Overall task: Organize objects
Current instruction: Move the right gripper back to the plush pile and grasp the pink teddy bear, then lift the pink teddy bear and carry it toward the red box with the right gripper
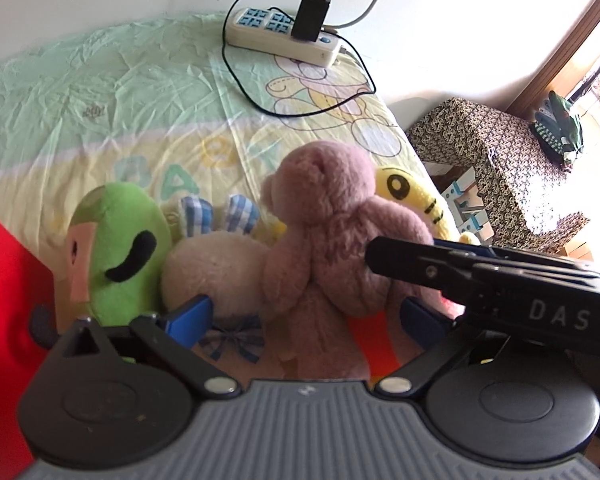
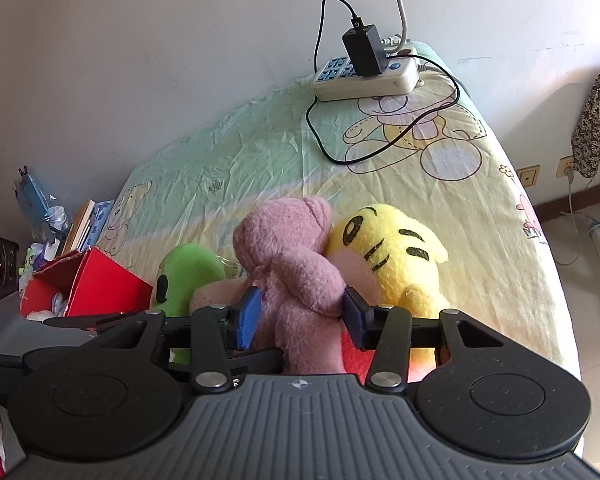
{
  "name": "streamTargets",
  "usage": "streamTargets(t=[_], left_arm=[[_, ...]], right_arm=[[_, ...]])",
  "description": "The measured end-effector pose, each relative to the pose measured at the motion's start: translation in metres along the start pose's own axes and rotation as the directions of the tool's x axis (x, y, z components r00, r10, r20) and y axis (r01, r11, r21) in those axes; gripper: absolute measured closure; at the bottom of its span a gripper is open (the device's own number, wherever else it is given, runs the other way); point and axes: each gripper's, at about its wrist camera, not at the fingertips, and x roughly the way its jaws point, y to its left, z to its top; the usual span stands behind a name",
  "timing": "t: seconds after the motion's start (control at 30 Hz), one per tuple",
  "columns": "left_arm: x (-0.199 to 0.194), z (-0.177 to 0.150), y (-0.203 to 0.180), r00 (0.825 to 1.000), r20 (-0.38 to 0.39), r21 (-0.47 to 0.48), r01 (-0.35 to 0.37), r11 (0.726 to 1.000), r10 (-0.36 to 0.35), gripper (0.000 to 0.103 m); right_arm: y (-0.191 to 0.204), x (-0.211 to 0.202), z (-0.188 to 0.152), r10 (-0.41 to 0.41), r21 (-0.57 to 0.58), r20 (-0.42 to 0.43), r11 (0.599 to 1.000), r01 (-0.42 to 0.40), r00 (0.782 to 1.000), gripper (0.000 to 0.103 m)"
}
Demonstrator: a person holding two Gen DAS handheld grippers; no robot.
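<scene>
The pink bear (image 2: 296, 264) sits on the bed (image 2: 260, 152) between green and yellow toys, apparently pinched by the right gripper (image 2: 302, 316); the left gripper (image 1: 304, 320) is spread wide. The squeeze should be firmed before lifting.

Strong daylight enters from the right of the left gripper (image 1: 304, 316) and overexposes the wall (image 1: 460, 20); both pictures curve at the edges.
</scene>
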Motion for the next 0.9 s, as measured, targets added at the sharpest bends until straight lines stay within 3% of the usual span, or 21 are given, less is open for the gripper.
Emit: streamTargets(t=[0.3,0.47,0.57,0.63,0.77,0.9], left_arm=[[0.0,0.0,0.003,0.999,0.016,-0.001,0.028,1.0,-0.028,0.002],[-0.001,-0.001,0.003,0.999,0.023,0.003,0.04,0.999,-0.041,0.002],[-0.006,-0.005,0.001,0.996,0.026,0.017,0.083,0.996,-0.084,0.003],[-0.006,-0.008,-0.003,0.994,0.018,0.035,0.111,0.993,-0.112,0.003],[0.002,-0.012,-0.009,0.995,0.004,0.059,0.102,0.993,-0.102,0.003],[0.012,-0.01,-0.005,0.992,-0.023,0.038,0.126,0.991,-0.125,0.011]], right_arm=[[-0.001,0.004,-0.001,0.031,0.011,0.001,0.999,-0.031,1.0,0.056],[-0.004,0.002,-0.002,0.061,0.025,-0.006,0.998,-0.061,0.998,0.066],[-0.006,0.001,-0.003,0.112,0.042,-0.033,0.993,-0.11,0.993,0.074],[-0.006,0.0,-0.006,0.132,0.042,-0.054,0.991,-0.129,0.99,0.074],[-0.01,0.004,-0.011,0.126,0.052,-0.068,0.991,-0.122,0.99,0.071],[-0.017,0.011,-0.011,0.175,0.135,-0.072,0.977,-0.164,0.982,0.062]])
